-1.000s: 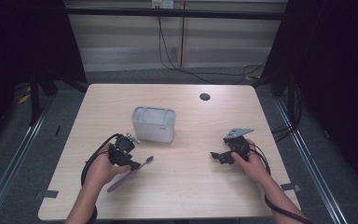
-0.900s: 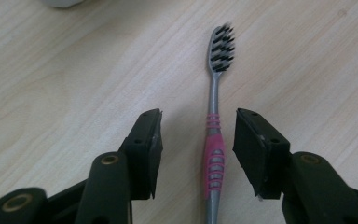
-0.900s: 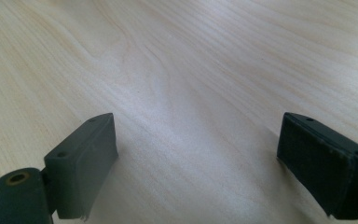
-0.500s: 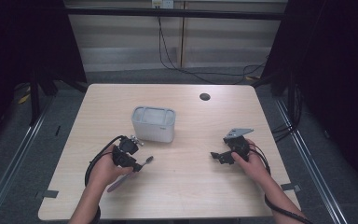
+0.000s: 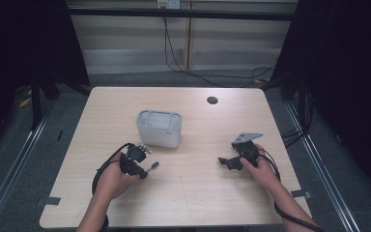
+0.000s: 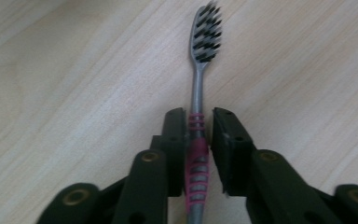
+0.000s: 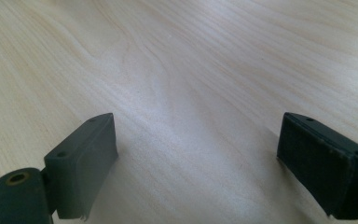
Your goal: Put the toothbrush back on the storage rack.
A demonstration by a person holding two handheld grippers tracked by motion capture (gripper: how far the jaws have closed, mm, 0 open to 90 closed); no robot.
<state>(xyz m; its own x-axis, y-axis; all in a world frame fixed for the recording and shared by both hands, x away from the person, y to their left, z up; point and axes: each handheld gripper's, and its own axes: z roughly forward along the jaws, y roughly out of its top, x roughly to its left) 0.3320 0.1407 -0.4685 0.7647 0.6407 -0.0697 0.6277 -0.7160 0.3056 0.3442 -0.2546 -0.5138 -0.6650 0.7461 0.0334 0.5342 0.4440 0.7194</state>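
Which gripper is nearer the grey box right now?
Left. The left gripper, shut on the toothbrush, sits just in front of the box. The right gripper is open, farther off to the box's right.

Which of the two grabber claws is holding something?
The left gripper: its black jaws are squeezed on the pink-ribbed handle of a grey toothbrush with black bristles. The right gripper is wide open above bare wooden table.

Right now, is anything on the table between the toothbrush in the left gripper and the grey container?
Nothing visible. The left gripper is shut on the toothbrush, and only bare table separates it from the container just beyond. The right gripper sits open, well off to the side.
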